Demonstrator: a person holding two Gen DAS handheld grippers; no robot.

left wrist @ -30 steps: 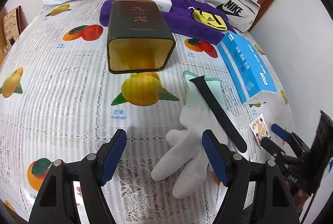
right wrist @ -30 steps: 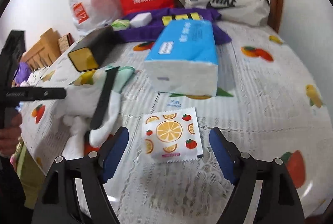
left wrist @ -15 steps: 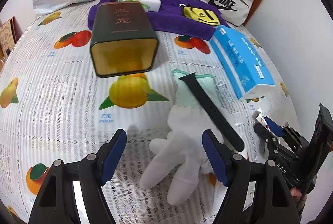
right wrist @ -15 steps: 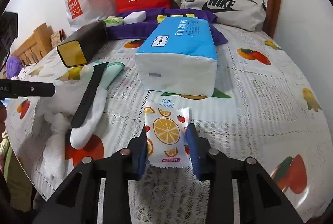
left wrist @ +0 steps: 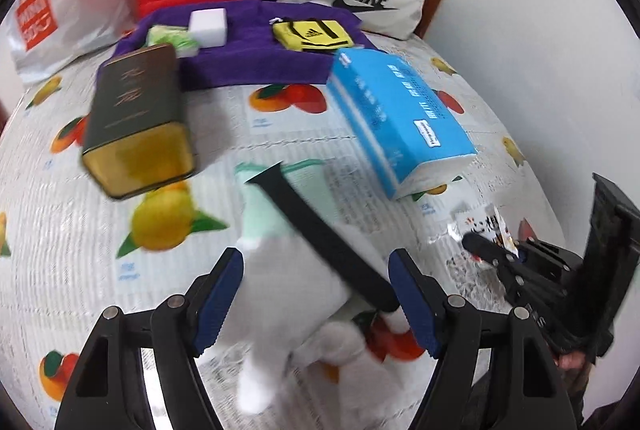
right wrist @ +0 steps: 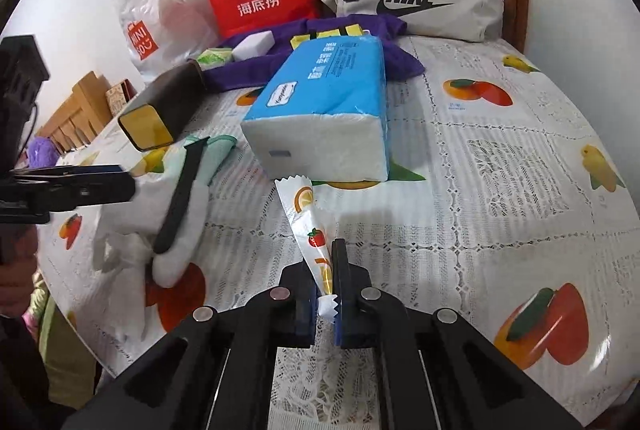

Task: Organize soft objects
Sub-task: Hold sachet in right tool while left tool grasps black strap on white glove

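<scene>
My right hand-held gripper has just been closing, and its jaws are now pinched flat on the orange-print sachet. The sachet is folded edge-on between the pads, its long axis running straight ahead from the fingertips toward the blue tissue pack, which sits just beyond its far end.

My left hand-held gripper stands wide with nothing pressed between its pads. The white glove lies directly ahead and below it, its palm between the two fingers, its pale green cuff pointing away toward the dark tea tin. A black watch strap lies diagonally across the glove, its near end just beside my right finger.

I judge the left hand-held gripper the nearer one for the glove; a close here may catch the strap as well. The bench carries a purple towel well ahead.
</scene>
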